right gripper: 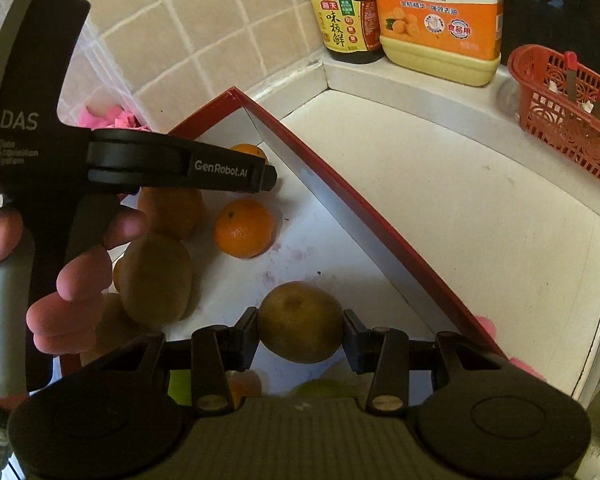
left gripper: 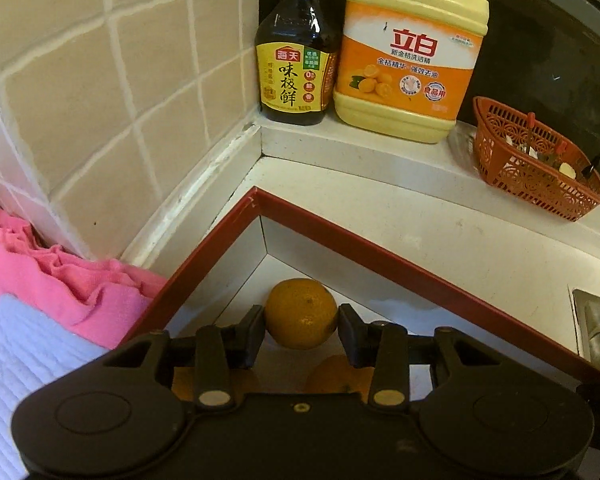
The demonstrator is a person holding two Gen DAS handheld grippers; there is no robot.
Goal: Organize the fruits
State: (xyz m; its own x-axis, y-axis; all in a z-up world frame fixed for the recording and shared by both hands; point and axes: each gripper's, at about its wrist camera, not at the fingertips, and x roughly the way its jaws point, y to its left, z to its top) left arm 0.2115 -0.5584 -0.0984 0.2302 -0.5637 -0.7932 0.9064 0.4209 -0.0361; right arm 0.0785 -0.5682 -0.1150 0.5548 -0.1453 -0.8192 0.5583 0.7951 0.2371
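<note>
Several round orange fruits (right gripper: pixel 244 228) already in red-rimmed white box (right gripper: pixel 352 196); left gripper (left gripper: pixel 301 326) fingers parted around orange citrus (left gripper: pixel 301 312), right gripper (right gripper: pixel 300 330) fingers clamp brownish-green round fruit (right gripper: pixel 300 322), not yet placed.

Beige tiled wall (left gripper: pixel 100 100) meets a white countertop (left gripper: pixel 460 240) in warm, dim light.

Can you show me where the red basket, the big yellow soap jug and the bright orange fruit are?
red basket (left gripper: pixel 540 164): left wrist view, on its lattice side wall.
big yellow soap jug (left gripper: pixel 410 68): left wrist view, on its orange label.
bright orange fruit (right gripper: pixel 244 228): right wrist view, on its peel.
</note>
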